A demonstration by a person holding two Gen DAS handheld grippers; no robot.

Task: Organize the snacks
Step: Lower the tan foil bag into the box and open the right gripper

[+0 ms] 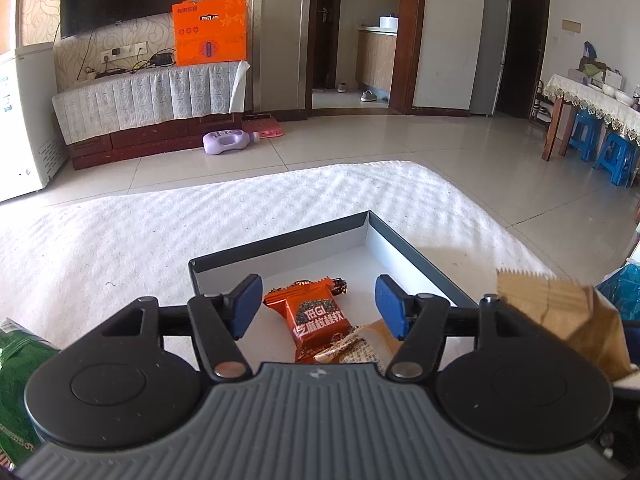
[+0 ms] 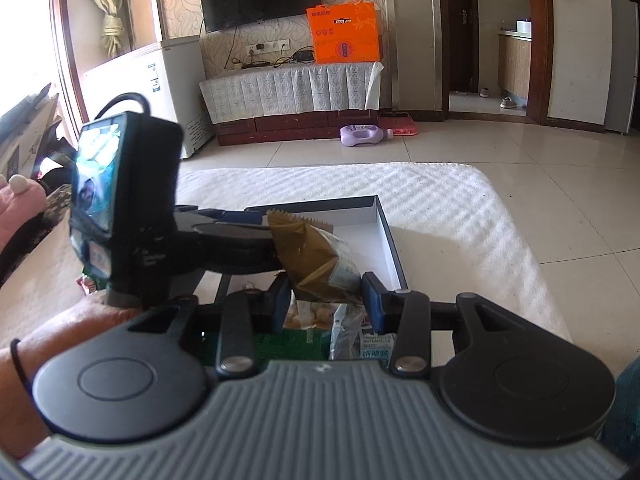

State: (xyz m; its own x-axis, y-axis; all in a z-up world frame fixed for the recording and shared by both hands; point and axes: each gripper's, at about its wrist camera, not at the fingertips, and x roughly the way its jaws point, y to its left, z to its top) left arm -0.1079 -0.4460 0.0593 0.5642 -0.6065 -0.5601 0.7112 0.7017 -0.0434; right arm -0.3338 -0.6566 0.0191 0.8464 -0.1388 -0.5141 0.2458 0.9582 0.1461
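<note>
Right hand-held gripper [image 2: 326, 300] clamped on brown snack packet [image 2: 316, 260] — next: release over box [image 2: 390, 240]. Left hand-held gripper [image 1: 318, 306] spread, empty.

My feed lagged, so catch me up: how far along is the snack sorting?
Done: an orange snack packet and a tan wrapped snack lie in the shallow box. In hand: the right gripper is shut on a gold-brown packet beside the box, while the left gripper is open over it. Left: the green bag and the packets under the right gripper.
</note>
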